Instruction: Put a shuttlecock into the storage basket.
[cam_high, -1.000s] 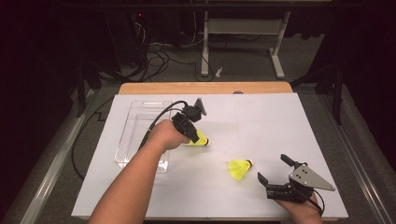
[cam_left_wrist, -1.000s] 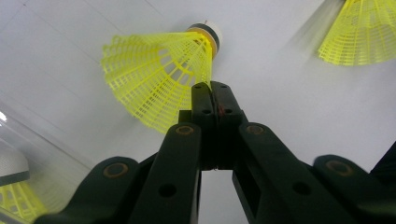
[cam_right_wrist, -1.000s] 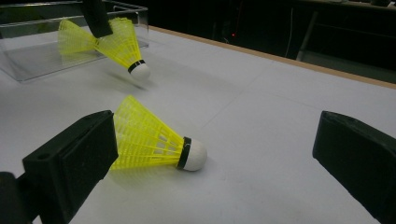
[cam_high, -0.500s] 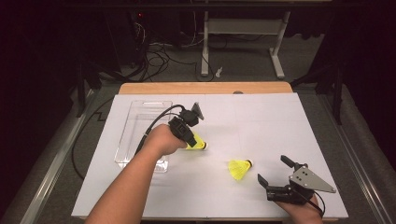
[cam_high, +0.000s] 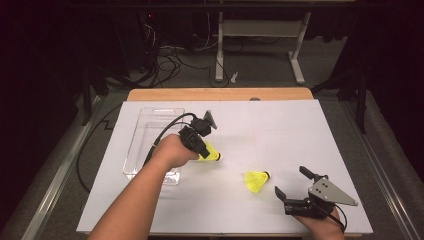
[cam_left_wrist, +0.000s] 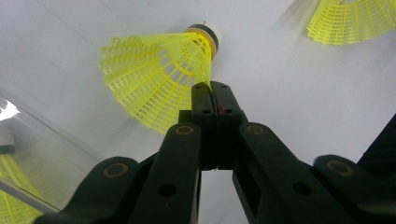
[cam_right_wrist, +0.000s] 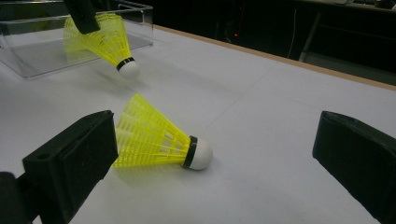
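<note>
My left gripper (cam_high: 204, 149) is shut on the skirt edge of a yellow shuttlecock (cam_high: 213, 154), just right of the clear box (cam_high: 150, 131). In the left gripper view the jaws meet (cam_left_wrist: 212, 93) with the mesh rim pinched at their tips, and the shuttlecock (cam_left_wrist: 149, 79) points its white cork away. A second yellow shuttlecock (cam_high: 257, 181) lies on its side on the white table. My right gripper (cam_high: 290, 181) stands open close behind it. In the right gripper view this shuttlecock (cam_right_wrist: 154, 140) lies between the wide jaws (cam_right_wrist: 215, 163), touching neither.
The clear plastic box (cam_right_wrist: 42, 51) stands at the left of the white table top (cam_high: 280, 130). A wooden strip (cam_high: 220, 94) edges the far side, with cables and a stand on the floor beyond. The other shuttlecock (cam_left_wrist: 355, 21) lies to my left gripper's right.
My left hand has shifted slightly toward the near side, carrying the shuttlecock. The right gripper and the lying shuttlecock have not moved.
</note>
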